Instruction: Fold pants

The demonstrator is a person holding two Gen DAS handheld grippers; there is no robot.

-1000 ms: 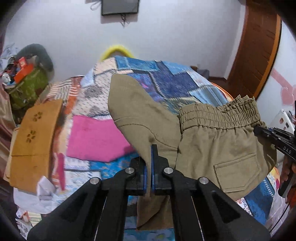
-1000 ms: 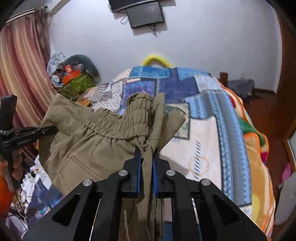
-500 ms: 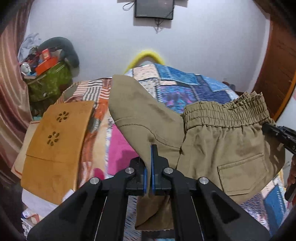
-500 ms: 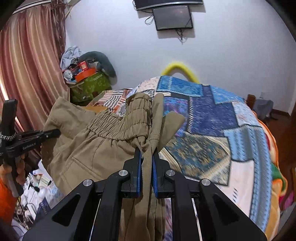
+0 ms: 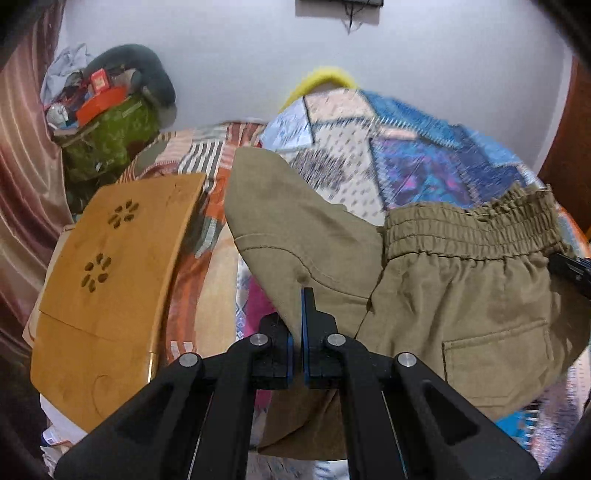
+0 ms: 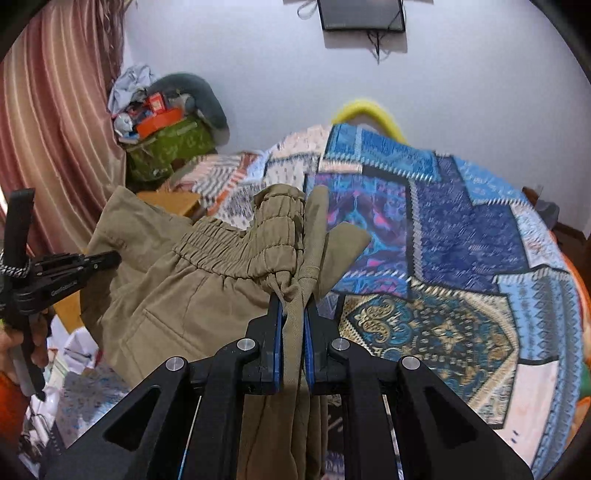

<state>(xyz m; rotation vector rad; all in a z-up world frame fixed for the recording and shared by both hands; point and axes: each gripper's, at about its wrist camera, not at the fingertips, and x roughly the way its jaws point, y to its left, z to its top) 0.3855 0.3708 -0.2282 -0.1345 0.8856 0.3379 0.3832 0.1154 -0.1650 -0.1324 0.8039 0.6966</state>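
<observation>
Khaki cotton elastic-waist pants [image 5: 461,295] clamped between both jaw pairs, left gripper [image 5: 297,332], right gripper [image 6: 293,314]; now carried lower over patchwork bedspread [image 6: 461,240], ready for laying flat.

A white wall [image 6: 461,81] carries a dark screen [image 6: 362,14]. Below it lies a bed under a patchwork quilt [image 6: 461,236]. A striped curtain [image 6: 48,110] hangs left, beside a cluttered green bag [image 5: 110,136] and a wooden board [image 5: 107,280].
</observation>
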